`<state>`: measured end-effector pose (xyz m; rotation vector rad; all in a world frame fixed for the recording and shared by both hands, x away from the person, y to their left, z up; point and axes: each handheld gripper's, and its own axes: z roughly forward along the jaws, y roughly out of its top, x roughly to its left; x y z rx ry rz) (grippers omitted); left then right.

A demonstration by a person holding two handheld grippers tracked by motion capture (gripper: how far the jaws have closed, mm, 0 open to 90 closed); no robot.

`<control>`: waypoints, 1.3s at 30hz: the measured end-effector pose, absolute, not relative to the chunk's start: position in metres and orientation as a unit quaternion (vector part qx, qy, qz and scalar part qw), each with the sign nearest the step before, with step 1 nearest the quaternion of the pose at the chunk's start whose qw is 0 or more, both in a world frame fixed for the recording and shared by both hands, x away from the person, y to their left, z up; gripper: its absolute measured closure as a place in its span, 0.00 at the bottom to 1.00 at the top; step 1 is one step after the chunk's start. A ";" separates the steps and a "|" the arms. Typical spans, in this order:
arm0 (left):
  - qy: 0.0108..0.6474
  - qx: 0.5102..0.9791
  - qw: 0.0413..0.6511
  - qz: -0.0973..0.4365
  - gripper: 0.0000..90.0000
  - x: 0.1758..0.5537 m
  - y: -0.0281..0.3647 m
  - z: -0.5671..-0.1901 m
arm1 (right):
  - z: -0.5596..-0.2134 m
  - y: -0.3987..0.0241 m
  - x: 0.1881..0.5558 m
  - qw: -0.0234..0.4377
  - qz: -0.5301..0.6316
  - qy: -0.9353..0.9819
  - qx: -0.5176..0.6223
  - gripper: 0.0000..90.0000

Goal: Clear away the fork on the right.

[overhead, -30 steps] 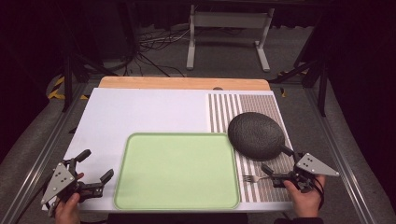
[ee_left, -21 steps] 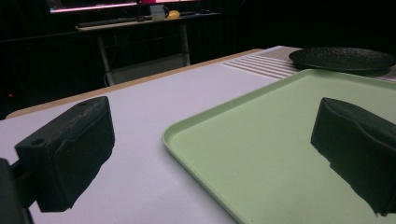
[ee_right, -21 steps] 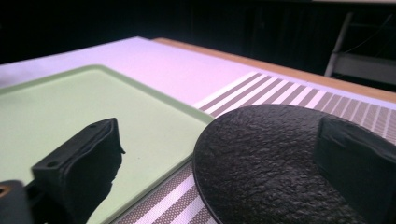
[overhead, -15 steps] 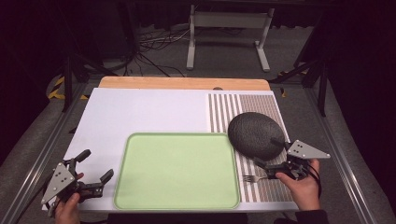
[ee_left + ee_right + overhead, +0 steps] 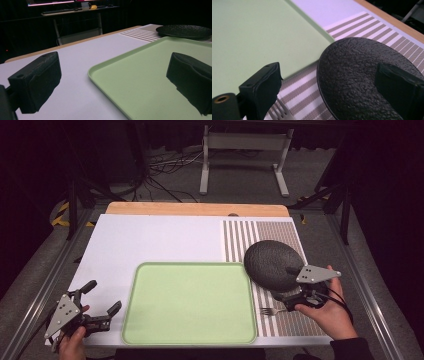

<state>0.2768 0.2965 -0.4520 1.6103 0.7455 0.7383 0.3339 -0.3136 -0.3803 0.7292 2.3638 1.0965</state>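
The black plate (image 5: 272,265), beside the green tray (image 5: 190,302), looks stiff, rough-textured and breakable; grip its near rim. The right gripper (image 5: 290,296) has just been closing slightly, jaws wide and empty; left gripper (image 5: 102,306) open, empty.

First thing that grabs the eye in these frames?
The big pale green tray at the near middle of the white table, with nothing on it. Next, the dark textured plate on the striped mat to the tray's right, with the right gripper at its near edge, jaws apart. A small fork lies on the mat just below that gripper; the left gripper sits open at the tray's near left corner.
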 end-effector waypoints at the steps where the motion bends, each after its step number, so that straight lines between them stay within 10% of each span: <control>1: 0.318 0.687 0.573 0.316 0.00 0.277 0.297 -0.452 | -0.379 -0.313 0.335 0.217 0.388 0.857 0.262 0.08; 39: 0.318 0.689 0.572 0.312 0.00 0.277 0.296 -0.452 | -0.382 -0.287 0.359 0.097 0.124 0.969 0.190 0.07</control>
